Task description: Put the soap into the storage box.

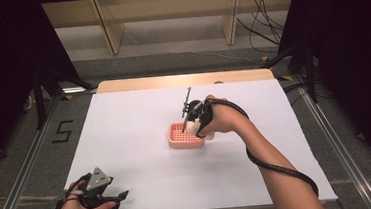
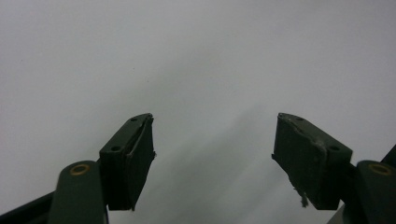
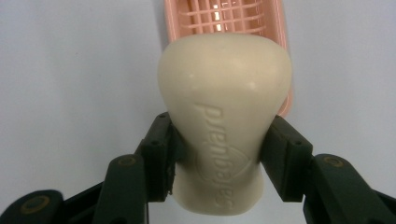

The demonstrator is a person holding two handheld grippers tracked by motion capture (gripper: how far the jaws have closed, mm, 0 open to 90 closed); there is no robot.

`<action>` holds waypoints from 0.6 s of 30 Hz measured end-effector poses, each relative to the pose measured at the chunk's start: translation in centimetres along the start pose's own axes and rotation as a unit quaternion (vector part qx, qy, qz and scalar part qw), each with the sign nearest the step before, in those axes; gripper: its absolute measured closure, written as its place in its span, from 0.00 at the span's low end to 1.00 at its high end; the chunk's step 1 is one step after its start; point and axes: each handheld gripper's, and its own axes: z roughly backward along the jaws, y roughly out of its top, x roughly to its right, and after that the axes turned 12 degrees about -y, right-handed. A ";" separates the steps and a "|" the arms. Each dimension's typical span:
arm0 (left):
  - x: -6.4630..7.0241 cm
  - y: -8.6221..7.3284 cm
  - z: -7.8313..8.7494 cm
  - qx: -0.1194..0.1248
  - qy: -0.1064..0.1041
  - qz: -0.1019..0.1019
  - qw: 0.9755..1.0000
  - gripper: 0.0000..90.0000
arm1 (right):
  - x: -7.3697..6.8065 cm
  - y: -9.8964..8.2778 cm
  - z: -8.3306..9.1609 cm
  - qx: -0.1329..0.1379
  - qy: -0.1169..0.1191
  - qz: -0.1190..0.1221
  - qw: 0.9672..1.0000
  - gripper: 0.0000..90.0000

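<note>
Right gripper at frame centre clamps the soap bar by its narrow waist for a firm hold, over the pink dish. Left gripper idles lower left, jaws apart.

The table carried a white sheet which covered almost all of its top, and only a thin strip of light wood was left bare along the far edge. Directly on this sheet lay a pink soap dish with a grid bottom, a little right of the middle. Near the front left corner, the left gripper rested low at the sheet.
</note>
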 end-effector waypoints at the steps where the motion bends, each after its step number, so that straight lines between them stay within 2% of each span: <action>1: 0.0 0.0 0.0 -0.001 0.000 -0.001 1.000 0.32 | 0.1 0.1 0.0 0.003 0.001 0.004 1.000 0.56; 4: 0.0 0.0 0.0 0.000 0.000 -0.001 1.000 0.32 | 0.0 0.3 0.1 0.003 0.001 -0.007 1.000 0.56; 6: 0.0 0.0 -0.1 0.002 0.000 0.000 1.000 0.32 | 0.2 0.4 0.0 0.003 -0.001 0.007 1.000 0.56; 7: 0.0 0.0 -0.1 0.003 0.000 -0.001 1.000 0.32 | 0.2 0.4 0.0 0.004 0.000 0.006 1.000 0.56; 8: 0.0 0.0 0.0 0.002 0.000 -0.001 1.000 0.32 | 0.1 0.5 0.0 -0.001 -0.001 -0.004 1.000 0.56; 12: 0.0 0.0 0.0 -0.001 0.000 -0.002 1.000 0.32 | 0.2 0.7 -0.1 0.001 0.002 0.000 1.000 0.56; 14: 0.0 0.0 0.0 0.000 0.000 -0.003 1.000 0.32 | 0.3 0.9 -0.1 0.000 0.000 0.012 1.000 0.56; 16: 0.0 0.0 0.0 -0.001 0.000 -0.004 1.000 0.32 | 0.2 0.9 -0.1 -0.001 -0.003 0.005 1.000 0.56; 18: 0.0 0.0 0.0 -0.001 0.000 -0.004 1.000 0.32 | 0.4 1.0 -0.2 0.004 0.000 0.013 1.000 0.56</action>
